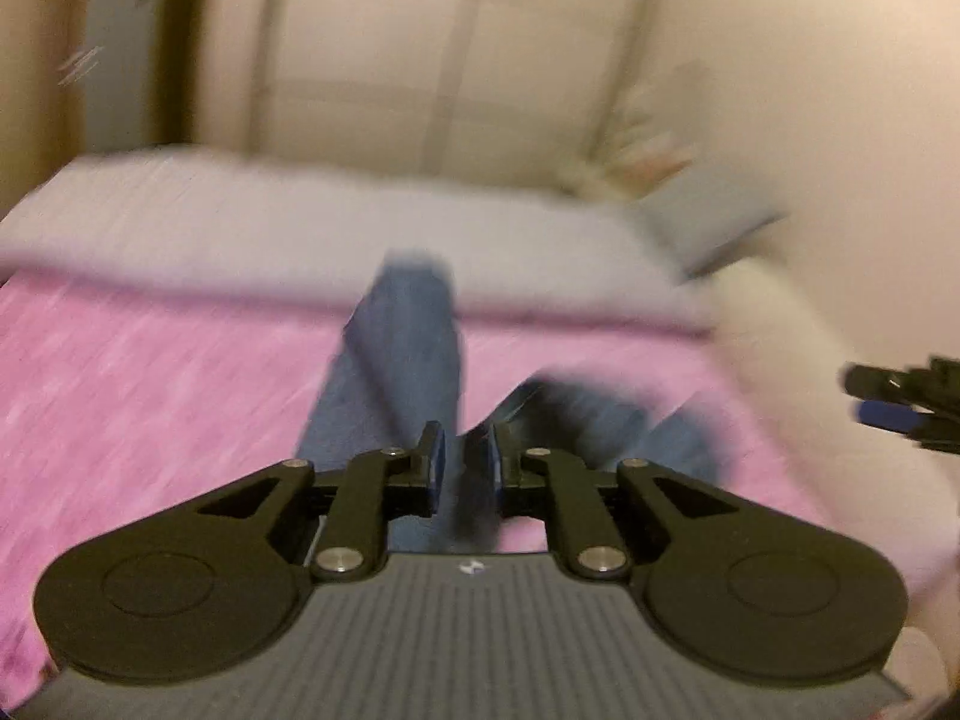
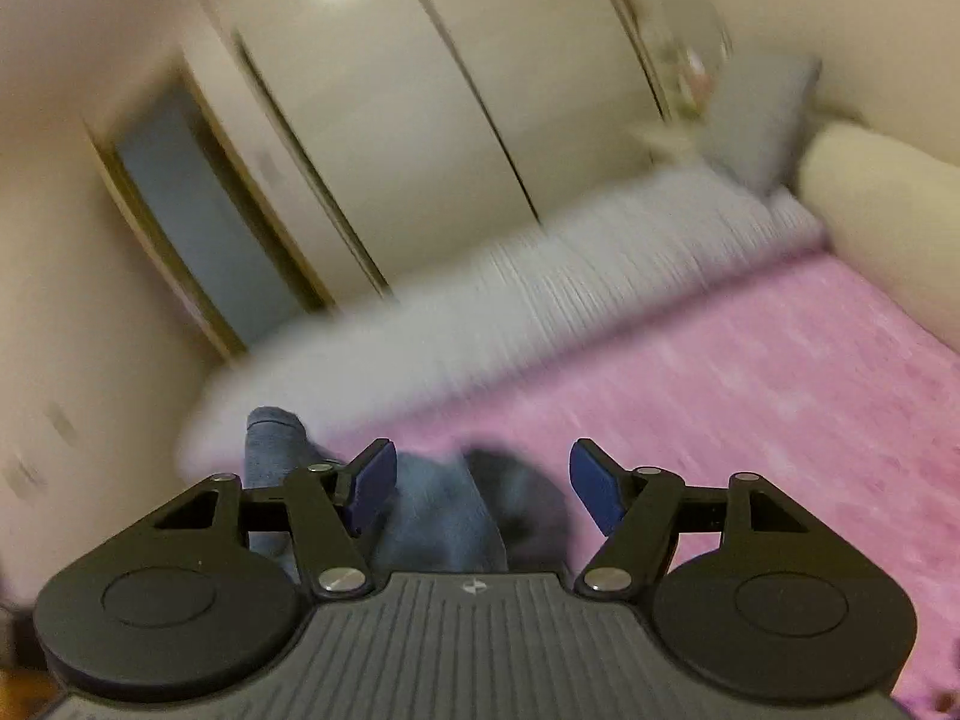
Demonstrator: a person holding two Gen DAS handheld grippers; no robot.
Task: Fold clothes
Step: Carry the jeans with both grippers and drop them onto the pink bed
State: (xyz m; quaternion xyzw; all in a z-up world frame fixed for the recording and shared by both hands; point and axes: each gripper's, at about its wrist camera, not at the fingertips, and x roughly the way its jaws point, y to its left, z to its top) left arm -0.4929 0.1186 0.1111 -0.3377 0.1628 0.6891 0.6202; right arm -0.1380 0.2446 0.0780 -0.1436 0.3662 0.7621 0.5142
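Note:
Blue jeans [image 1: 396,360] lie on a pink bedspread [image 1: 150,396]. My left gripper [image 1: 465,462] is shut on a fold of the jeans, with denim running out between the blue pads and away toward the far side of the bed. In the right wrist view the jeans [image 2: 432,510] lie just under and ahead of my right gripper [image 2: 483,486], which is open and empty, its pads wide apart above the cloth. The right gripper also shows at the right edge of the left wrist view [image 1: 900,402]. Both views are blurred by motion.
A grey-white blanket [image 2: 540,300] covers the far strip of the bed. A grey pillow [image 2: 756,120] and a cream headboard cushion [image 2: 888,222] lie at the right. Cream wardrobe doors [image 2: 420,120] and a doorway [image 2: 198,210] stand beyond the bed.

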